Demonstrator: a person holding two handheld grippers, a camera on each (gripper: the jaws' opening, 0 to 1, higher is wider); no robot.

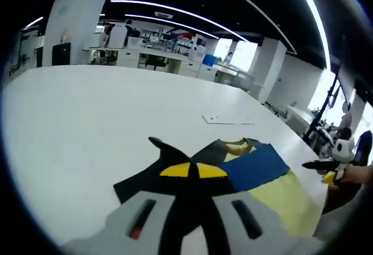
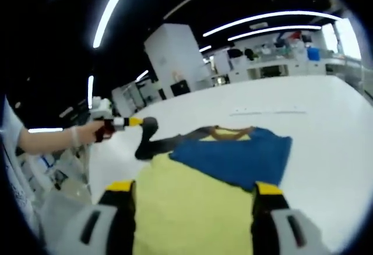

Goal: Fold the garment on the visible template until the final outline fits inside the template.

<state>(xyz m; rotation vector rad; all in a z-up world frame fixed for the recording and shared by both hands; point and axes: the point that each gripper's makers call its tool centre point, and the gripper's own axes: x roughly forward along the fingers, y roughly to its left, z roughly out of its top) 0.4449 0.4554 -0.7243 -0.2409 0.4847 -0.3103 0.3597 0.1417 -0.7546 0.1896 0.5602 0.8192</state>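
A garment of blue and black cloth with a yellow-trimmed neck lies on the white table, partly over a pale yellow sheet. My left gripper is shut on the black part. From the right gripper view, that left gripper, held by a hand, lifts a black strip off the table. My right gripper is open, its jaws wide apart low over the yellow sheet. It hangs at the table's edge, held by a hand.
A flat white sheet of paper lies further along the table, beyond the garment. Desks, white pillars and shelving stand behind the table. A person's arm reaches in from the left.
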